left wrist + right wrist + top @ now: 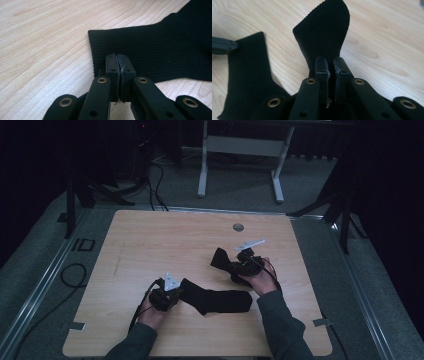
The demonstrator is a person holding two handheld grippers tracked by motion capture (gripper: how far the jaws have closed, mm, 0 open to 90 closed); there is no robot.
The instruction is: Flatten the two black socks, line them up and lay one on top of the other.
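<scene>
Two black socks are on a light wooden table (150, 235). One sock (220, 301) lies flat near the front edge, and my left gripper (178, 293) is shut on the edge of its ribbed cuff (162, 50). In the left gripper view the left gripper's (118, 62) pads pinch the cloth tight. The second sock (220, 259) hangs off the table in my right gripper (235, 265), right of centre. In the right gripper view the right gripper (330, 63) is shut on that sock (324, 32), whose ribbed end stands up beyond the jaws. The flat sock (249, 75) lies to its left.
A round grommet hole (238, 227) sits near the table's far edge. Behind the table stands a white desk frame (240, 150), with cables (157, 185) on the grey floor. Dark stand legs (340, 210) flank the table. Bare wood spans the table's left and far parts.
</scene>
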